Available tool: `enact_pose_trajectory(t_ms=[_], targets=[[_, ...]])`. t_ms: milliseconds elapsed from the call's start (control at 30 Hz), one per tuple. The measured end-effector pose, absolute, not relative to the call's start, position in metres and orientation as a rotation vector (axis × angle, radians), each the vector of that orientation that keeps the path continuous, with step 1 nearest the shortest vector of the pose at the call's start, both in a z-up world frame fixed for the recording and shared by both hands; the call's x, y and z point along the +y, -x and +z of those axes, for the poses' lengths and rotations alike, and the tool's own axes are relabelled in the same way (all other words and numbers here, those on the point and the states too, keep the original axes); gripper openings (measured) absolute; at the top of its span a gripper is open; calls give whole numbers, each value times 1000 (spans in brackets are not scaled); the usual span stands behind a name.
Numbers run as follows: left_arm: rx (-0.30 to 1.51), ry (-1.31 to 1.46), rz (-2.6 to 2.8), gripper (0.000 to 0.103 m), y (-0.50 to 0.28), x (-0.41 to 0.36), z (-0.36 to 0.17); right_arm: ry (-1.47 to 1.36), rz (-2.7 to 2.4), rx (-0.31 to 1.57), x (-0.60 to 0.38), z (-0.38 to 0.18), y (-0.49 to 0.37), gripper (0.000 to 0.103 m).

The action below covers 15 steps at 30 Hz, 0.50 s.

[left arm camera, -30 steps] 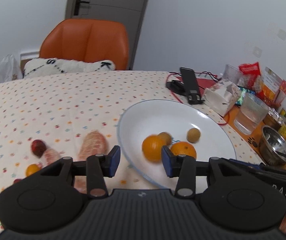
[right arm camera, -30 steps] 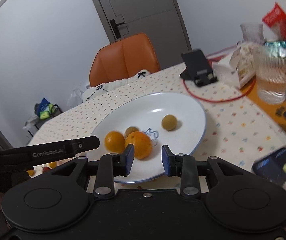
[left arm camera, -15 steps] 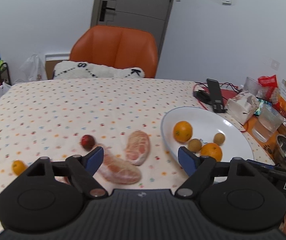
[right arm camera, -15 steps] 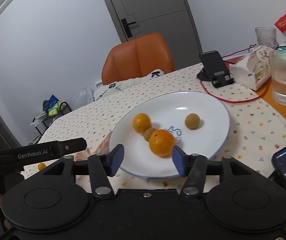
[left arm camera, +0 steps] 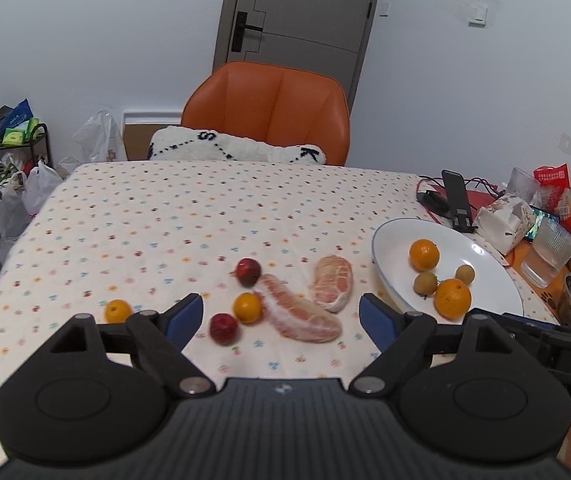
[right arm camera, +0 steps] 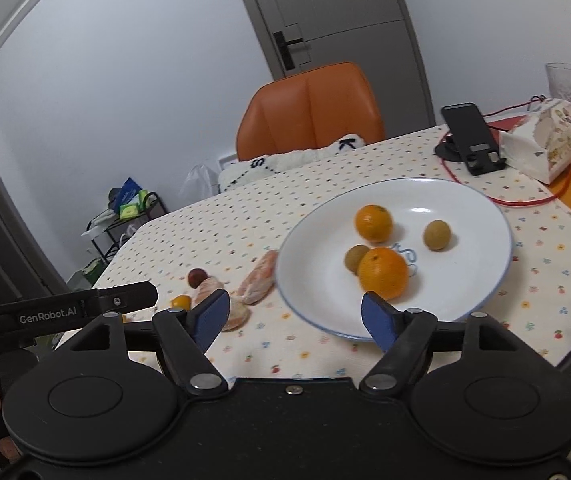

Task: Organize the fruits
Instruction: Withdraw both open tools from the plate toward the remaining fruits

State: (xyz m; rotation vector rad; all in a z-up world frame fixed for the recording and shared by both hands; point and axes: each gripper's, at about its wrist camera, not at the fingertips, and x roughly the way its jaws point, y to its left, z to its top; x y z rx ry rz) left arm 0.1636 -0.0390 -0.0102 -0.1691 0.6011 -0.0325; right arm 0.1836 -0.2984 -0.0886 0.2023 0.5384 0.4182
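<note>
The left gripper and the right gripper both have their jaws wide apart and hold nothing. On the white plate lie two oranges and two small brown fruits. Left of the plate, on the desk, lie two peeled pomelo pieces, two red fruits and two small oranges.

— What fruit sits ahead of your left jaws?

— Between them you've a small orange, a red fruit nearest you, another red one beyond, and two peeled pomelo segments lying flat. A tiny orange lies left of the left jaw.

— And to your right?

— The white plate holds two oranges and two brownish round fruits, just past your right jaws.
</note>
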Motion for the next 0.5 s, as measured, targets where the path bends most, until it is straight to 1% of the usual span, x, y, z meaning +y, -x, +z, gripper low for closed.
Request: enact_pose_trajectory(t_ms=[200, 500], targets=[[602, 178, -18, 84, -155, -25, -10, -169, 458, 538, -281, -85, -180, 76], [608, 185, -11, 84, -146, -10, -14, -136, 502, 555, -258, -85, -180, 76]])
